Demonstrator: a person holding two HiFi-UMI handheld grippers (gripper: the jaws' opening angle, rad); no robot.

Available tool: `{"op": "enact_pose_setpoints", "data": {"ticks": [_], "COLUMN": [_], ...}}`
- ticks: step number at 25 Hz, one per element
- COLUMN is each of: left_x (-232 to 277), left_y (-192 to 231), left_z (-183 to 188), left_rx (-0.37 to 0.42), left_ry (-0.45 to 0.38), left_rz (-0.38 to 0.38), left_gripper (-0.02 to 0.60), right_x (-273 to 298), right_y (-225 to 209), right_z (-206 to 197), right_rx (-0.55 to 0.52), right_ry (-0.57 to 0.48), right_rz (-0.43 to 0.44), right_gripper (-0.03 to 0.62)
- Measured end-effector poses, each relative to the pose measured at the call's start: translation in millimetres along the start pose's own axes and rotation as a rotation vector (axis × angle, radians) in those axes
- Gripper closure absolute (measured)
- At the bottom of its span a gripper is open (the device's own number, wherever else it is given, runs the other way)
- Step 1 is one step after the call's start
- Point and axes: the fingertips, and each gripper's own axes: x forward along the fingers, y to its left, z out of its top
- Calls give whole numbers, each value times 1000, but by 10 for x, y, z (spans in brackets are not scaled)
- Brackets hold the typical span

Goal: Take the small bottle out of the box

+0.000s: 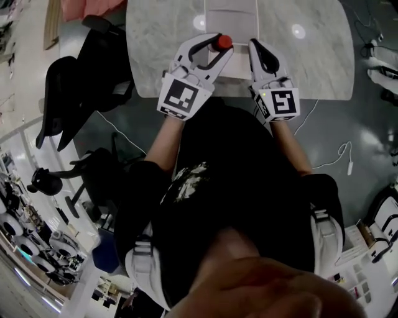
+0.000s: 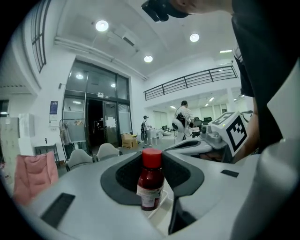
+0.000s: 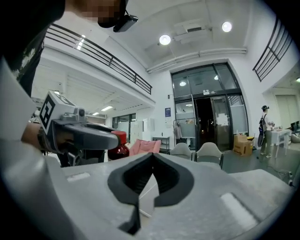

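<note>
1. Box: white, open-topped, on the marble worktop at the middle of its near edge, running back toward the far edge.
2. Small bottle: upright, long axis vertical, red cap on top, dark red contents, pale label low on the body. Located over the box's near end, toward its left wall; a white box edge shows just beneath the bottle's base in the left gripper view. Cannot tell whether the base touches the box floor or is already clear of it.
3. Left gripper: jaws set partway apart with the bottle seated in the dark curved recess between them, one jaw on each side of the body, cap standing above the jaw tops. Read as a firm hold on the bottle, jaws crosswise to its long axis.
4. Right gripper: jaws drawn nearly together, tips meeting, a thin white panel of the box pinched in the slit below. Sits at the box's right wall in the head view, just beside the left gripper but apart from the bottle. Read as bracing the box.
5. Key relation: bottle already inside the left jaws, not ahead or to one side; box directly below it. Left gripper the only one on the bottle.
6. Judgement on next move: straight lift along the bottle's own axis, then away from the box walls, with the box pinned down on the right. Risk: base catching the near wall if pulled sideways too soon.
</note>
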Motion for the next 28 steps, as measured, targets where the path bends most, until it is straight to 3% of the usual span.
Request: {"op": "enact_pose_setpoints", "data": {"ticks": [3,7,18,28], "left_x": [-133,-201,-328,-291], "left_y": [152,306,514,515], "left_z": [97,266,693,1018], "left_rx": [-96,-161,-135,-146], "left_ry": [-42,-123,-216,-276], "left_rz": [19,0,-43,-93], "left_gripper": [439,439,439,439], "right_x": [54,80,217,90], "right_y": [-24,-76,-83,-280], "right_z": [112,269,721,707], "right_rx": [-6,-23,-27,-20], "right_ry": [-10,-43,-134,-98], "right_rz": [-26,-51,-89,-149], "right_gripper": [599,599,599,600]}}
